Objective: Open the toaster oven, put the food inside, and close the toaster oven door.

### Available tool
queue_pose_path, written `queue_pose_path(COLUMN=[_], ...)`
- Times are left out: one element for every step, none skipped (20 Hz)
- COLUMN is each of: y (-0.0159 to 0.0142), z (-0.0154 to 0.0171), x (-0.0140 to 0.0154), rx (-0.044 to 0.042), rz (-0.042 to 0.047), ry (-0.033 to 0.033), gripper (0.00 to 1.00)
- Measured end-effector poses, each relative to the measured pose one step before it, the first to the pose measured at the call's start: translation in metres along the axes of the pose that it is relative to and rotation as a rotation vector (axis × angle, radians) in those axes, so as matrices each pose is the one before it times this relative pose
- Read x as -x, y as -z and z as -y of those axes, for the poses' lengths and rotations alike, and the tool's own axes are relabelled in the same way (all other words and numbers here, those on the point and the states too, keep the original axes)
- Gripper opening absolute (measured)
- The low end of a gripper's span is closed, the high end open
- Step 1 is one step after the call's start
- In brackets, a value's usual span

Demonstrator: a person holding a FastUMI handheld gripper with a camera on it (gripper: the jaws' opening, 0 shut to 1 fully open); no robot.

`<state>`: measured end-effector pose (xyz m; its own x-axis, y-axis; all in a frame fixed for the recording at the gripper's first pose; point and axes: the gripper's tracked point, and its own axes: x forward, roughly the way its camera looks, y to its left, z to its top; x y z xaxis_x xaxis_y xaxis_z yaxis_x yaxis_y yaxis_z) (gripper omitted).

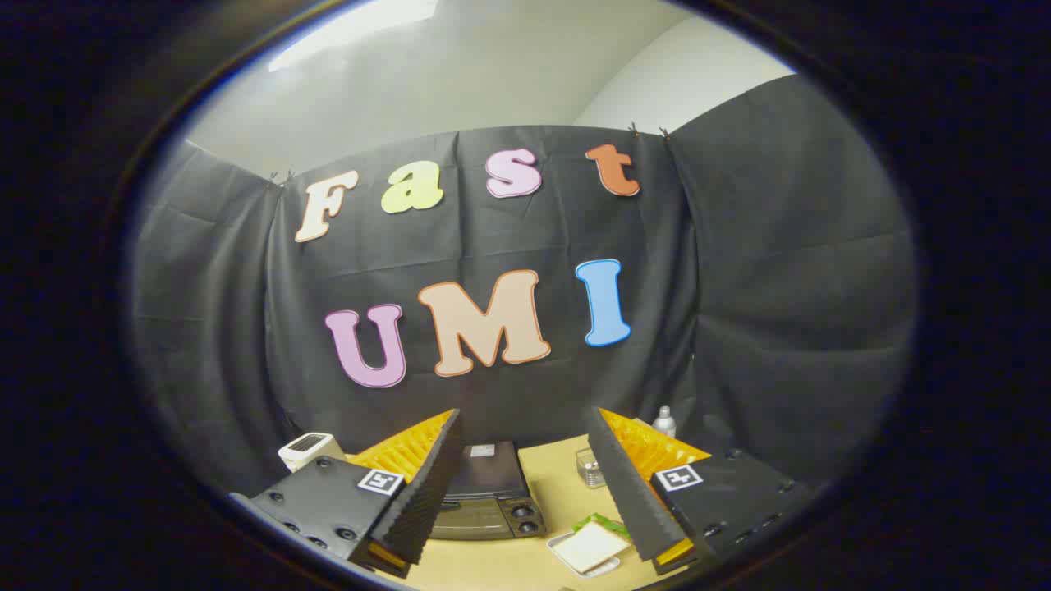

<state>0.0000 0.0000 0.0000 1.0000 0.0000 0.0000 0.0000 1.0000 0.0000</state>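
A dark toaster oven (484,492) stands on the wooden table (558,492), just ahead of my left finger, with its door closed and two knobs on its right side. To its right, a sandwich (593,544) with a green leaf beside it lies on a small white tray (566,555) near my right finger. My gripper (525,492) hangs well above the table, open, with nothing between its fingers.
A small clear glass container (588,468) stands on the table behind the tray. A white bottle (664,422) stands at the back right by the cloth wall. A white box-shaped appliance (309,448) sits at the left beyond the left finger.
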Motion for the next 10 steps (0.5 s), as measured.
queue_pose_path(y=[0.0006,-0.00011,-0.00135,0.00064,-0.00006,0.00036,0.00057,0.0019,0.00067,0.00142], z=[-0.0018,-0.0026,-0.00105,0.0017,0.0,-0.00013,0.00028,-0.00203,-0.00143,-0.00082], x=[0.00042,-0.00033,-0.00107,-0.00185,-0.00144,-0.0006,-0.00142,-0.00143,-0.00116,-0.00226], rx=[-0.00545,-0.00572,-0.00169,0.00267,0.00567,0.00669,0.00444,0.00388,0.00316,0.0059], rz=[-0.00175,0.00343,0.00294,0.00222,0.00239,0.0018,-0.00076,-0.00411,-0.00189,-0.00123], ry=[-0.00389,-0.00455,-0.00193,0.0023,0.00261,0.00546,0.00134,-0.00149,-0.00199,-0.00279], gripper=[0.95,0.95,0.95,0.95,0.95,0.95,0.95,0.95,0.95,0.95])
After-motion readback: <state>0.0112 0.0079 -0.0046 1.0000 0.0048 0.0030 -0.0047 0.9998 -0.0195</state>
